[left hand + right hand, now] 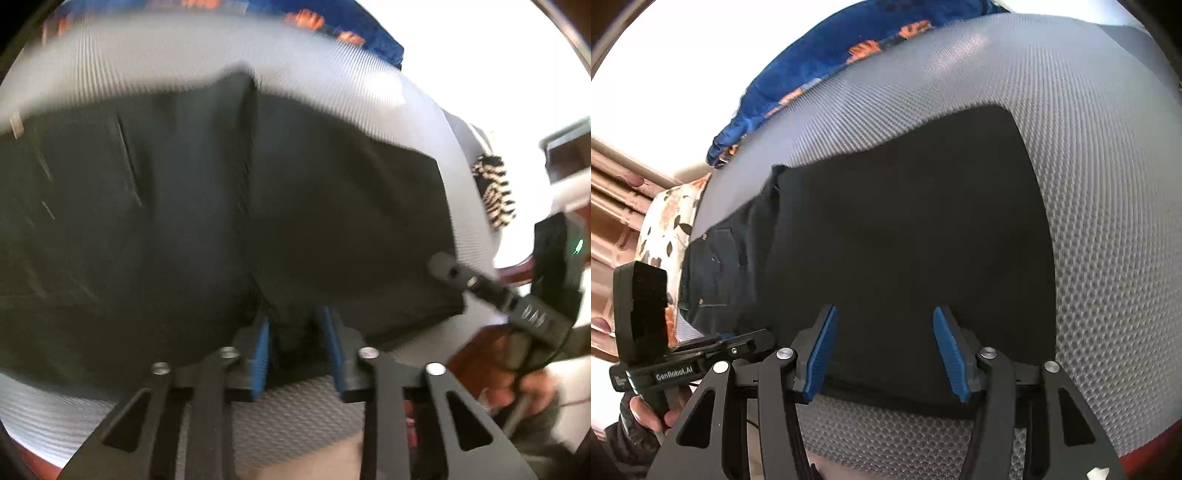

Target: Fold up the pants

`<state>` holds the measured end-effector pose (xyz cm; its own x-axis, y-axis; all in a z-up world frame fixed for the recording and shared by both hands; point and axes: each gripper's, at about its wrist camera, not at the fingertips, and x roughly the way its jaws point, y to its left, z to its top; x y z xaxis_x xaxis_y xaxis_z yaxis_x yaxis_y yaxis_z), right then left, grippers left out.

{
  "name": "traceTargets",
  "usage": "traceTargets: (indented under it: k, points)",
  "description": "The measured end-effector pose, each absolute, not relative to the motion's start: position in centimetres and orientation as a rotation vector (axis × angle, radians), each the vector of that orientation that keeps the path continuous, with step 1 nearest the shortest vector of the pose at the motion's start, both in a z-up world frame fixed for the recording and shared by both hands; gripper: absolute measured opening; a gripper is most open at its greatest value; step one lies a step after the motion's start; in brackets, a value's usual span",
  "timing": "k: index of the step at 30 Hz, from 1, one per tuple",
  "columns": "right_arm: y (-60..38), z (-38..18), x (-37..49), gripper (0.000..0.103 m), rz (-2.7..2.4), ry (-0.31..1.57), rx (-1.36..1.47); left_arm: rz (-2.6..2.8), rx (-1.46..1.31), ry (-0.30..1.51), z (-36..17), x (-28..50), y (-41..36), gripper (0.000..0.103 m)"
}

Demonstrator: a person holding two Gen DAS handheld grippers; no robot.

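Right now my left tool (297,345) is narrowed onto a bunched fold of the black pants (221,206) at their near edge, cloth pinched between its blue pads (263,354). My right tool (886,350) stands wide, its pads either side of the flat pants (905,240) with nothing gripped. Those pants lie folded on a grey mesh-textured mattress (1089,184). At eight o'clock in the right view, the other tool's body reads "GenRobot.AI" (674,374). A blue patterned blanket (812,74) sits at eleven o'clock.

The left wrist view is motion-blurred; pants (221,206) run past its left edge.
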<state>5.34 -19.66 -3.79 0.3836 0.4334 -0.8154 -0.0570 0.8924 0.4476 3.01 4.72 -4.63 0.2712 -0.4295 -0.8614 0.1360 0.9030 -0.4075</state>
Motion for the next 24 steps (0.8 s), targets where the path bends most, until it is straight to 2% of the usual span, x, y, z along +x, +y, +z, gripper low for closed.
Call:
traceTargets:
  k: [5, 9, 18, 24]
  points:
    - [-19.5, -1.4, 7.6, 0.052, 0.24, 1.031, 0.229, -0.372, -0.127, 1.043, -1.4, 4.5, 4.4, 0.04]
    - [-19.3, -1.3, 10.4, 0.051, 0.165, 1.007, 0.137, -0.394, -0.044, 0.928, -1.5, 7.8, 1.8, 0.041]
    - [-20.1, -2.9, 13.4, 0.052, 0.141, 1.035, 0.124, -0.417, -0.045, 1.04, -6.1, 13.8, -1.2, 0.04]
    - [-19.6, -3.4, 13.5, 0.054, 0.147, 1.035, 0.084, -0.43, -0.026, 1.018, -6.5, 14.2, -1.0, 0.04]
